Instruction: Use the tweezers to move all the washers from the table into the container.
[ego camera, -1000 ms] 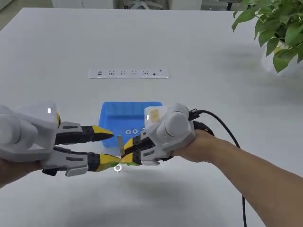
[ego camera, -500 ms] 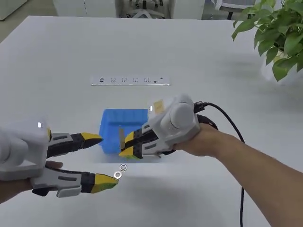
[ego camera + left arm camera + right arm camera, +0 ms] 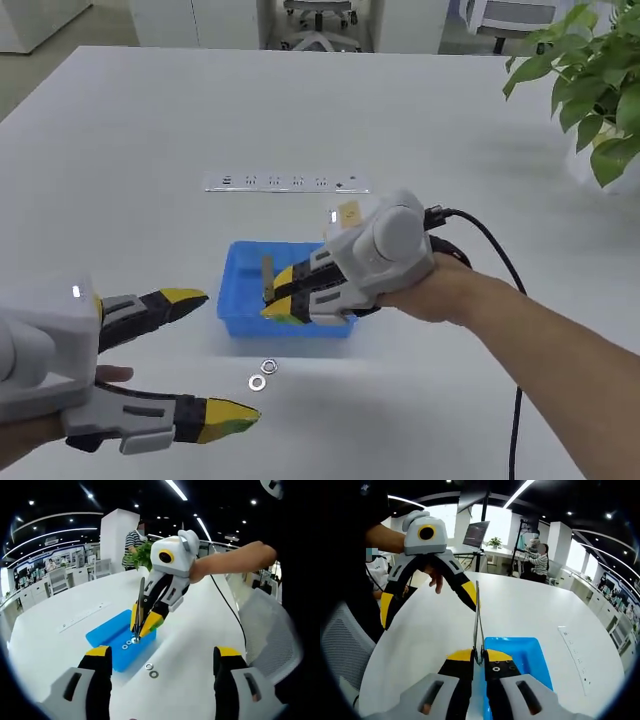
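A blue container (image 3: 238,312) sits mid-table and holds a few washers (image 3: 126,644). Two washers (image 3: 263,374) lie on the table just in front of it, also seen as washers on the table (image 3: 151,670). My right gripper (image 3: 285,297) is shut on the tweezers (image 3: 267,276) and hovers over the container. The tweezers (image 3: 140,605) point down into the container, next to the washers there; whether their tips hold one I cannot tell. In the right gripper view my right gripper (image 3: 480,656) pinches the tweezers (image 3: 477,622) above the container (image 3: 529,652). My left gripper (image 3: 230,356) is open, front left of the container, and shows as the left gripper (image 3: 164,652).
A white power strip (image 3: 286,183) lies beyond the container. A potted plant (image 3: 590,90) stands at the table's far right. A black cable (image 3: 495,270) trails from the right gripper. The white table (image 3: 130,130) has bare room on all sides.
The right gripper lifted the tweezers from the table in front of the container to over the container. The left gripper drew back toward the front left. Two washers now show on the table.
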`<state>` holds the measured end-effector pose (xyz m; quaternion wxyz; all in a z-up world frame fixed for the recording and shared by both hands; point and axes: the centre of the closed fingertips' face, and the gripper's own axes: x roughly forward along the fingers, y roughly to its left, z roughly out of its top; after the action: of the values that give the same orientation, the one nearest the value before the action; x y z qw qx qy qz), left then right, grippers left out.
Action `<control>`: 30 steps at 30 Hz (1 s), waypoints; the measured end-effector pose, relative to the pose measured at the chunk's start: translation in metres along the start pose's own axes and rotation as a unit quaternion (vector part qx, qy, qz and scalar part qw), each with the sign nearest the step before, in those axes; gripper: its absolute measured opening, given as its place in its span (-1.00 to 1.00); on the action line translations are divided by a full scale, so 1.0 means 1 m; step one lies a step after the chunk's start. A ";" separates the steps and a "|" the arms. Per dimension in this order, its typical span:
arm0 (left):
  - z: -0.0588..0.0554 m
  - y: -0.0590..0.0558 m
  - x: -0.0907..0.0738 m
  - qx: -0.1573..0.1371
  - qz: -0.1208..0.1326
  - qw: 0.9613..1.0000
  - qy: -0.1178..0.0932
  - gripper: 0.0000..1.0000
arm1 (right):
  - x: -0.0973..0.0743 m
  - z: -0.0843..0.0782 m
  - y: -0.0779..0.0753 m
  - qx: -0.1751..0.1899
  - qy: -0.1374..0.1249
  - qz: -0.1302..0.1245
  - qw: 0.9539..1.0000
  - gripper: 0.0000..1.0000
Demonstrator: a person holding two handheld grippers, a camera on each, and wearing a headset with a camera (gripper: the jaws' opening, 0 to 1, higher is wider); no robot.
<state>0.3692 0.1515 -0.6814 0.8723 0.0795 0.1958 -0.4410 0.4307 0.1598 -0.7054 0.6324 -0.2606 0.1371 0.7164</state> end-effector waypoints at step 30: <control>0.004 0.003 -0.005 -0.030 0.037 0.999 -0.007 0.98 | 0.032 -0.022 -0.038 0.001 0.003 0.013 1.000 -0.83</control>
<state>0.3701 0.1554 -0.6758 0.8912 0.0571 0.1998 -0.4033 0.4701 0.1812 -0.7360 0.6227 -0.2599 0.1429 0.7241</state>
